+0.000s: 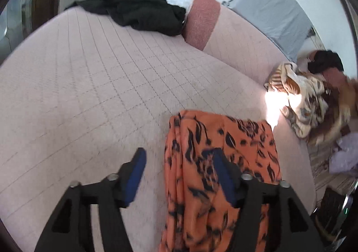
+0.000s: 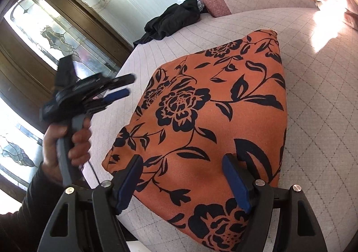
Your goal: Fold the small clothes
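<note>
An orange garment with a black flower print (image 2: pixel 201 117) lies folded flat on a pale pink quilted cushion (image 2: pixel 317 106). My right gripper (image 2: pixel 183 160) hovers open over its near edge, blue pads apart, nothing pinched. In the right wrist view the left gripper (image 2: pixel 120 87) is to the left of the garment, above the cushion's edge, held by a hand (image 2: pixel 67 144); it is open and empty. In the blurred left wrist view the left gripper (image 1: pixel 179 160) stands open, and the orange garment (image 1: pixel 235 140) lies under its right finger (image 1: pixel 220 162).
A crumpled black garment (image 1: pixel 138 12) lies at the cushion's far end beside a dusty-pink bolster (image 1: pixel 201 21). A heap of patterned clothes (image 1: pixel 302 95) sits at the right, with a grey sheet (image 1: pixel 268 12) behind. A wooden door with leaded glass (image 2: pixel 44 35) stands at the left.
</note>
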`<act>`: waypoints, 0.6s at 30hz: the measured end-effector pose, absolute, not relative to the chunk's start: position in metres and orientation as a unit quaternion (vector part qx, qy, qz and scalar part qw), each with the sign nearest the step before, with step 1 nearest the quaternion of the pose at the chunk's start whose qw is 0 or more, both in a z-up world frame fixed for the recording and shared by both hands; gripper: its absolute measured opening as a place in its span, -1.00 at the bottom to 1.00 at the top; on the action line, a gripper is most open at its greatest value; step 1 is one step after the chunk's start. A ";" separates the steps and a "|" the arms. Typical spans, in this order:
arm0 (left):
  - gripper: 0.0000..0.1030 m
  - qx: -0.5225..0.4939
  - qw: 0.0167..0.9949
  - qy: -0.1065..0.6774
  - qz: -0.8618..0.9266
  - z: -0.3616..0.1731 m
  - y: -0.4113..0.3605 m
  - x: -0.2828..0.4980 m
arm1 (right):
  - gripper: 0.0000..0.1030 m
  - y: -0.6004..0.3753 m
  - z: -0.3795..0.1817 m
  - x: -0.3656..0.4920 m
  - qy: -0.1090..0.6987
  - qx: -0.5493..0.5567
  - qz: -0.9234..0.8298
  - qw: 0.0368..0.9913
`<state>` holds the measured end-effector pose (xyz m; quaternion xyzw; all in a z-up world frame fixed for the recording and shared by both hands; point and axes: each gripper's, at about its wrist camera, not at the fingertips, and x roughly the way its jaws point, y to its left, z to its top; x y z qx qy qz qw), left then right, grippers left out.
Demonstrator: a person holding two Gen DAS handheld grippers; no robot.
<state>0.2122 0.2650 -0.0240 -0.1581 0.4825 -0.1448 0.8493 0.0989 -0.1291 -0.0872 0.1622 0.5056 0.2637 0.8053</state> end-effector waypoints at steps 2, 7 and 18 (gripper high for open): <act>0.33 -0.134 0.860 0.472 -0.141 -0.016 0.259 0.185 | 0.49 -0.129 -0.085 0.098 0.507 0.167 0.259 0.805; 0.33 -0.073 0.871 0.474 -0.105 -0.018 0.232 0.142 | 0.49 -0.128 -0.072 0.091 0.502 0.179 0.242 0.811; 0.34 -0.109 0.858 0.490 -0.107 -0.043 0.231 0.107 | 0.49 -0.141 -0.060 0.045 0.499 0.176 0.216 0.821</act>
